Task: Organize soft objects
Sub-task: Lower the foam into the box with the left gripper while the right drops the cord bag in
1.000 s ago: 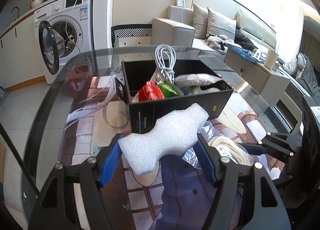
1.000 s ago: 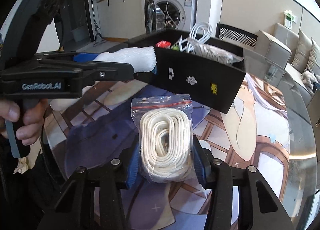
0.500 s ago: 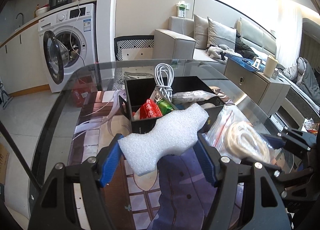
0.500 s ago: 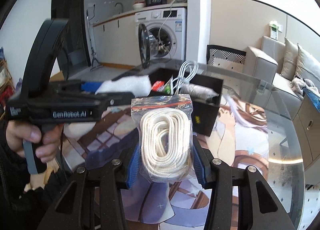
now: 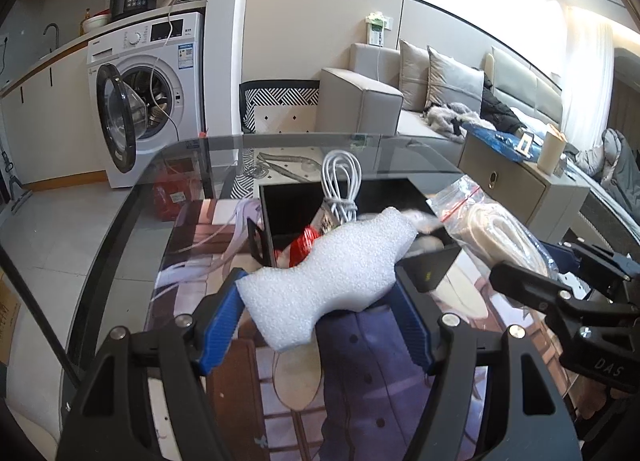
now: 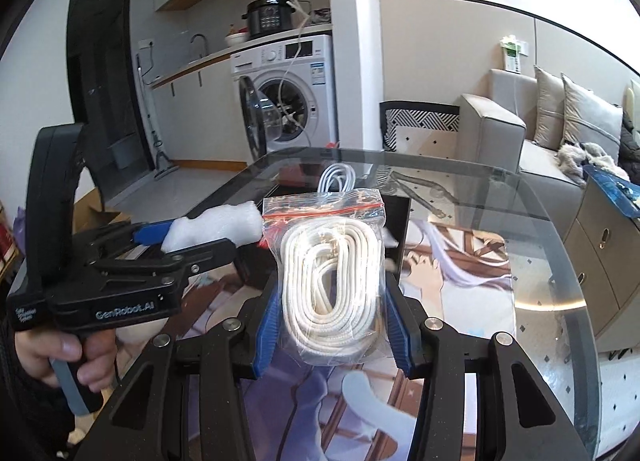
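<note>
The foam piece [image 5: 332, 281] hides much of the black box [image 5: 434, 271]. The left hand-held gripper [image 5: 320, 317] clamps this bumpy white foam. The right hand-held gripper [image 6: 332, 325] grips a clear bag of rope [image 6: 330, 273].

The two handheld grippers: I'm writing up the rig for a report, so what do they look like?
Both are matte black plastic. The left gripper and the right gripper each have two fingers with ribbed blue pads and silver screws. From the right wrist view, the left one has a pistol handle, a grey trigger and white "GenRobot.AI" lettering. A dark sleeve shows behind its hand.
</note>
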A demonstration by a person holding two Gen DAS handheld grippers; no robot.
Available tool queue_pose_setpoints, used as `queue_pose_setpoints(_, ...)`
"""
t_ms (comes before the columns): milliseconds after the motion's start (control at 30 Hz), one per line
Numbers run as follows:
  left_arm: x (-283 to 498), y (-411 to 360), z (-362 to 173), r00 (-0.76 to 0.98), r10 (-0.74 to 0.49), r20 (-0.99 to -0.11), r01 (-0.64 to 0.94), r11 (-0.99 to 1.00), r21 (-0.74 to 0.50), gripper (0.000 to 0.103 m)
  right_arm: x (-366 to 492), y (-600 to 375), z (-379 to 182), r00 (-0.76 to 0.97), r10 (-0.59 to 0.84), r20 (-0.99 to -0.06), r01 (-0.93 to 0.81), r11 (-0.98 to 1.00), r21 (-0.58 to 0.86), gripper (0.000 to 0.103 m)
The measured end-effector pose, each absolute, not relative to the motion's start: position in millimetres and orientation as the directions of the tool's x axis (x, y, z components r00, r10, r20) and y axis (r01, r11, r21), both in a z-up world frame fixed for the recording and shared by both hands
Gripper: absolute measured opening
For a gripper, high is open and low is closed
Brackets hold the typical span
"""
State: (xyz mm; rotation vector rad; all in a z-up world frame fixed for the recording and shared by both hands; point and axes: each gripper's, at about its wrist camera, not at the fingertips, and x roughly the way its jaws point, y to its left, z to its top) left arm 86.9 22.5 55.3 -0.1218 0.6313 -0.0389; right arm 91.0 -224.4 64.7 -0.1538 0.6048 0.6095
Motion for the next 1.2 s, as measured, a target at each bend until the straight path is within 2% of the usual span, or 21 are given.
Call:
queue_pose_setpoints(567, 140, 33, 50, 0.793, -0.053, -0.607, -0.061, 0.984, -0.166, 0.07, 159, -193, 63, 0.68, 0.395, -0.618, -0.483, 0.875, 0.028, 0.047)
queue_pose_setpoints(1200, 170, 33, 36, 0.783, -0.015, -0.622, -0.103, 0.983, -0.153, 0.07, 211, -170, 31, 0.616, 0.356, -0.703, -0.506, 0.862, -0.006, 0.049)
